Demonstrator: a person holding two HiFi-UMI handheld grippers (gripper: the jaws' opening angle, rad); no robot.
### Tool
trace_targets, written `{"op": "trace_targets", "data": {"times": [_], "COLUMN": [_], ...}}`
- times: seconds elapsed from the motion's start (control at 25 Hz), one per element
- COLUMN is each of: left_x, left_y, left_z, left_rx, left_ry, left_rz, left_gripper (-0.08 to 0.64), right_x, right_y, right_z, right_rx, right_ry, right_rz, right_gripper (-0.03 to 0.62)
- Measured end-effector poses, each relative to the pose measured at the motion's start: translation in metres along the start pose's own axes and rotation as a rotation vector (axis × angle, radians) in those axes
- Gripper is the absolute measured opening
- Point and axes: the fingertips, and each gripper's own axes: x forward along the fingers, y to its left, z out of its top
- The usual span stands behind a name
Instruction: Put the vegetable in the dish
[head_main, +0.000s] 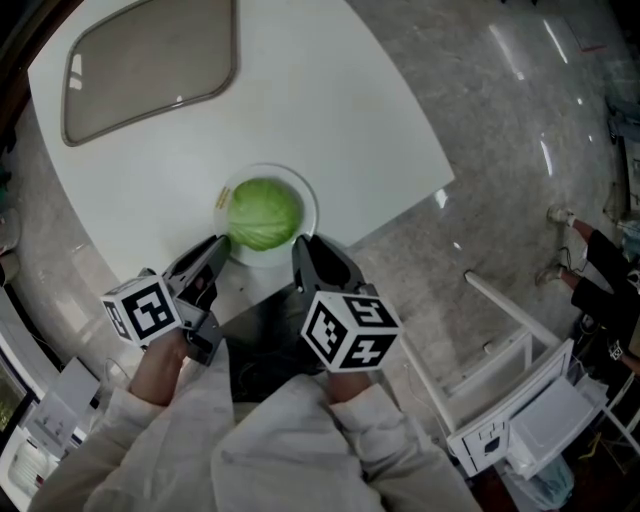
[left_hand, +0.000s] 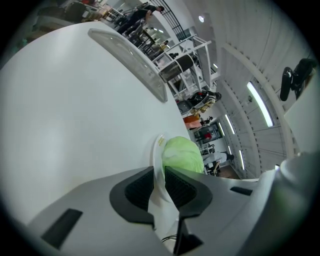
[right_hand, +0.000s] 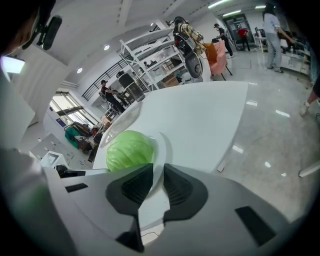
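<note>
A green cabbage (head_main: 263, 213) lies in a white dish (head_main: 303, 195) near the front edge of the white table (head_main: 300, 90). My left gripper (head_main: 222, 243) is at the dish's near-left rim and my right gripper (head_main: 303, 243) at its near-right rim. In the left gripper view the thin rim (left_hand: 159, 150) runs between the black pads of the left gripper (left_hand: 159, 187), with the cabbage (left_hand: 182, 155) just beyond. In the right gripper view the rim (right_hand: 161, 150) sits likewise between the pads of the right gripper (right_hand: 157, 186), beside the cabbage (right_hand: 129, 150). Both pairs of jaws are shut on the rim.
A large grey oval-cornered tray (head_main: 150, 60) lies at the table's far left. The table's edge runs just under the dish. On the marble floor to the right stands a white metal rack (head_main: 500, 400), and a person's legs (head_main: 595, 270) show at the right edge.
</note>
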Motion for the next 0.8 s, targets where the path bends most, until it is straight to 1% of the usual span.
{"op": "trace_targets", "data": {"times": [0.12, 0.36, 0.48, 0.56, 0.68, 0.8], "left_x": [-0.0002, 0.0002, 0.0013, 0.0018, 0.0039, 0.0044], "left_y": [0.0026, 0.0017, -0.0023, -0.005, -0.0043, -0.0028], "left_z": [-0.0007, -0.0015, -0.0022, -0.0037, -0.0061, -0.0067], "left_rx": [0.021, 0.034, 0.062, 0.087, 0.085, 0.075], "left_ry": [0.024, 0.055, 0.077, 0.095, 0.094, 0.104], "left_rz": [0.026, 0.014, -0.013, -0.016, -0.043, -0.051], "left_gripper": [0.051, 0.046, 0.046, 0.048, 0.048, 0.046], "right_x": [0.0002, 0.0004, 0.0011, 0.0014, 0.0016, 0.0022], "right_y": [-0.0003, -0.0002, -0.0007, -0.0018, -0.002, -0.0022], "right_z": [0.0002, 0.0003, 0.0031, 0.0053, 0.0062, 0.0064], "right_rx": [0.001, -0.025, -0.027, -0.041, -0.071, -0.083], "right_ry": [0.005, 0.018, 0.012, 0.005, 0.006, 0.01], "right_rz": [-0.001, 0.001, -0.008, -0.018, -0.021, -0.015], "right_gripper": [0.072, 0.072, 0.071, 0.069, 0.069, 0.069]}}
